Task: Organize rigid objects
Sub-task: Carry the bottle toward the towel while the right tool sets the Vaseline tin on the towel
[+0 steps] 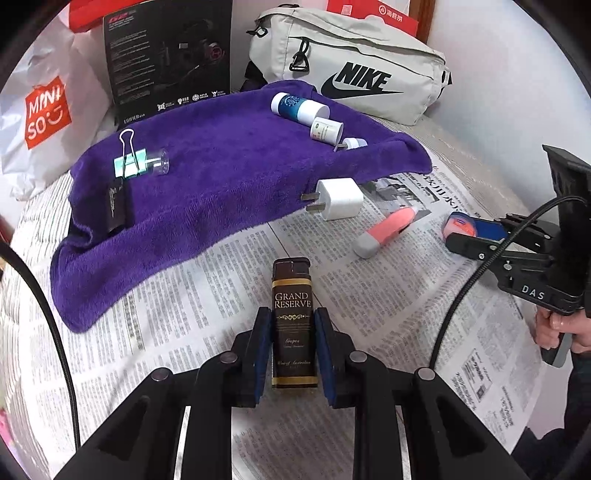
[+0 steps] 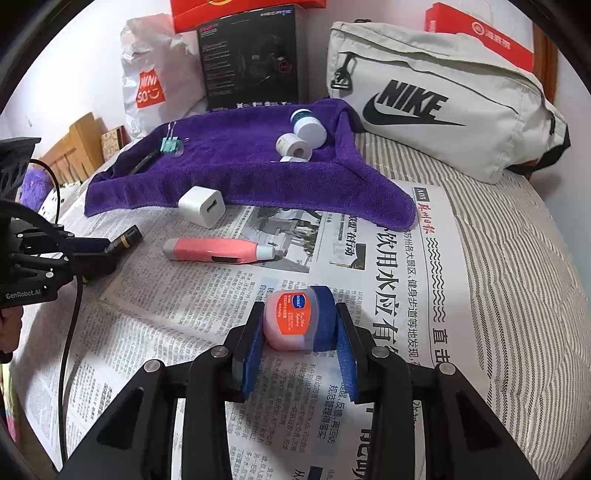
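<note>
We see a bed under a striped sheet (image 2: pixel 517 266), with newspaper (image 2: pixel 399 280) spread across it. A pale wall (image 1: pixel 491 62) rises behind, plain and evenly lit. Against it lean a white Miniso bag (image 1: pixel 44 118), a black headset box (image 1: pixel 166 59), red cartons (image 2: pixel 480 33) and a grey Nike bag (image 2: pixel 443 99). A wooden headboard (image 2: pixel 79 142) shows at the left.

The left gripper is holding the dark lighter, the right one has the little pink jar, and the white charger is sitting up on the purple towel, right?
Not quite. The charger lies on the newspaper, at the towel's front edge, as the right wrist view shows. The rest holds: the left gripper grips the lighter, and the right gripper has the jar.
</note>
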`<state>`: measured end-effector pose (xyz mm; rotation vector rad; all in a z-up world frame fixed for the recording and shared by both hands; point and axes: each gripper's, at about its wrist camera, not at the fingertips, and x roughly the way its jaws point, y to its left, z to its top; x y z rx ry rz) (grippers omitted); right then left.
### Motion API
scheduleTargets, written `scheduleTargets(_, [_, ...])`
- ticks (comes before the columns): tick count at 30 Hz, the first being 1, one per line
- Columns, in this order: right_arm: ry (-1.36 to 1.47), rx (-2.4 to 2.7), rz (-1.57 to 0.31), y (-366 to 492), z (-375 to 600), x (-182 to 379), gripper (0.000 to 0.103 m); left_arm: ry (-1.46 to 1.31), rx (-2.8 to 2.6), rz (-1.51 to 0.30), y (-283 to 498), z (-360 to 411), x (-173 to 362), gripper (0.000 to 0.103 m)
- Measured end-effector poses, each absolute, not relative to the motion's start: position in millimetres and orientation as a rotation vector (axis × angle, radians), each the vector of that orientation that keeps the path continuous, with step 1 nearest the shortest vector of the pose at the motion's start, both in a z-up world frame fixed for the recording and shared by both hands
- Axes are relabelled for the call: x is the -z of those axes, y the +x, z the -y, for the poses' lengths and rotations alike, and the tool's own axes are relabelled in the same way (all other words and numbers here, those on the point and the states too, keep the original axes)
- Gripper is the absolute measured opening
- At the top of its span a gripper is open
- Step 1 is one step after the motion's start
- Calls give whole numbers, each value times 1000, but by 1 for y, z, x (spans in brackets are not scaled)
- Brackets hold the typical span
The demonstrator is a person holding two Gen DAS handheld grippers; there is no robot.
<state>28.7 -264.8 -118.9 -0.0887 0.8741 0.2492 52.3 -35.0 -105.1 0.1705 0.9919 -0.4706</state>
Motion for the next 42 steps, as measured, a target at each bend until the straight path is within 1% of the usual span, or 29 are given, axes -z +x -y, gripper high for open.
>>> scheduleTargets(11, [-80, -316, -854, 33, 259, 96, 36, 140, 413, -983, 49, 13, 98, 22])
scheduleTargets(30, [-85, -375, -834, 77, 240, 70, 36, 72, 368, -933, 82, -15, 72, 22])
scheduleTargets(42, [-132, -436, -806, 140, 209, 47, 36, 54, 334, -942, 117, -29, 61, 23])
